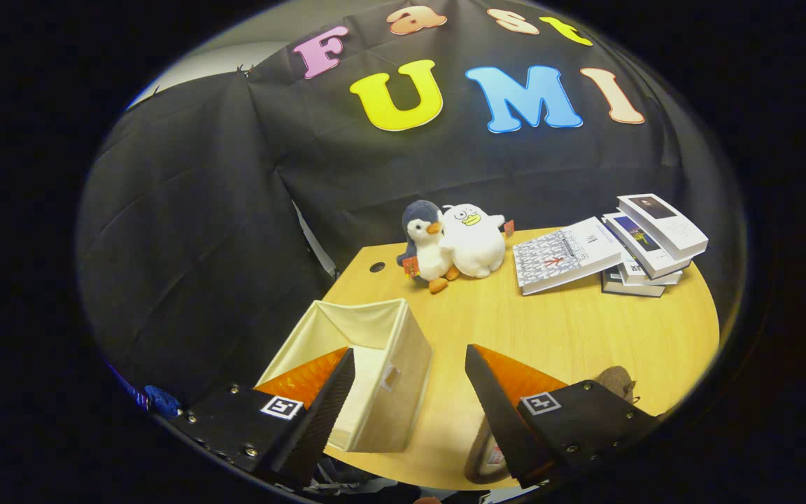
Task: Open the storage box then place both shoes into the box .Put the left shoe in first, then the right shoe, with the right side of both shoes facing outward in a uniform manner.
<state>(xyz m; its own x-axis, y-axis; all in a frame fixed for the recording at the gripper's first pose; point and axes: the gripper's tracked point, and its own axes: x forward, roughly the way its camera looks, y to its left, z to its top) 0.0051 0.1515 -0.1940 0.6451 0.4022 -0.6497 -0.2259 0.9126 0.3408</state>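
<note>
A beige fabric storage box (383,392) stands on the wooden table (585,336) near its front left edge. Its top is open and its pale inside shows nothing in it. My gripper (410,352) hovers above the table, open, with nothing between its fingers. The left finger hangs over the box's near corner, the right finger over bare table beside the box. Under the right finger lies a shoe, mostly hidden: a brownish fuzzy part (617,382) shows past the finger and a dark sole rim (476,458) below it.
Two plush toys, a grey penguin (425,241) and a white duck (474,241), sit at the table's far edge. To their right lies an open book (564,255) beside a stack of books (655,241). A small cable hole (377,267) is at the far left.
</note>
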